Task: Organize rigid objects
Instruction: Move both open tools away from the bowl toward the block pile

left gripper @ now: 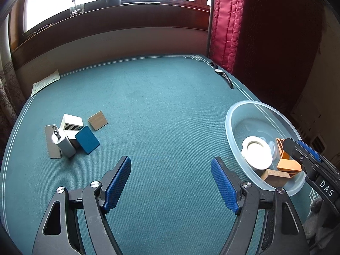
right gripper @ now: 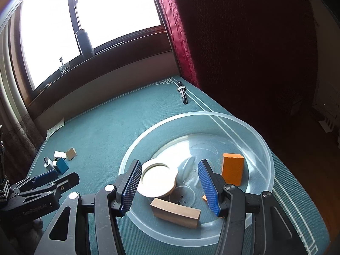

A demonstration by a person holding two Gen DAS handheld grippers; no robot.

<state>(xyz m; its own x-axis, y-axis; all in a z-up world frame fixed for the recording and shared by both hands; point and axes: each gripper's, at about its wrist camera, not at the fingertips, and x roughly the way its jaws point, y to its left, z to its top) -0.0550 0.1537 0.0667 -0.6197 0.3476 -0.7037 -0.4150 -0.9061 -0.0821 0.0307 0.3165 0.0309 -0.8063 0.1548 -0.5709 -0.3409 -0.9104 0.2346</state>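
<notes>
Green tabletop [left gripper: 159, 106] carrying clear bowl [right gripper: 255, 131] of blocks; left gripper [left gripper: 171, 182] and right gripper [right gripper: 169, 183] hovering, fingers apart, gripping nothing

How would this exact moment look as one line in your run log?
left gripper: jaws open, empty, over table | right gripper: jaws open, empty, above clear bowl | bowl: white disc, orange block, wooden block | pile: unsorted

We see open green cloth [left gripper: 161, 110] between the bowl [left gripper: 231, 131] and the block cluster [left gripper: 72, 136]; inside the bowl, blocks [right gripper: 176, 212] and a white disc [right gripper: 157, 180] crowd the near side.
</notes>
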